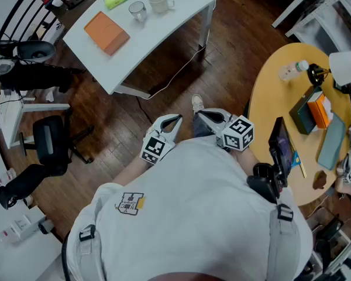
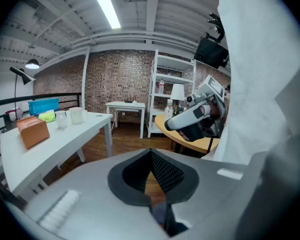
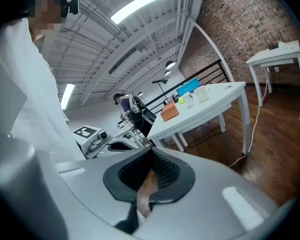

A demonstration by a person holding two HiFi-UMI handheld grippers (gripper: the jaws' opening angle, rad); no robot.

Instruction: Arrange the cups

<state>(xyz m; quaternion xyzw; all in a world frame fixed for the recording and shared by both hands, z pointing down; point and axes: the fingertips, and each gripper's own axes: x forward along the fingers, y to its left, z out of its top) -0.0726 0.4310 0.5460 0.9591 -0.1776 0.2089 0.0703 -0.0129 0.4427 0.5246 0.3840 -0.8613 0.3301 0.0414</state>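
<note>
The white table [image 1: 164, 25] is standing at eleven o'clock, well apart from both claws. The left gripper [image 1: 175, 120] and right gripper [image 1: 201, 115] are hanging side by side over the wooden floor [image 1: 222, 57], jaws pressed together, gripping nothing. The orange box [image 1: 106, 33] is lying on the table; at its one o'clock the white mug [image 1: 159, 2] and glass cup [image 1: 137, 10] are sitting just beside each other

The glass cup [image 1: 137, 9] and white mug [image 1: 159, 2] are too small to tell whether either holds anything.
</note>
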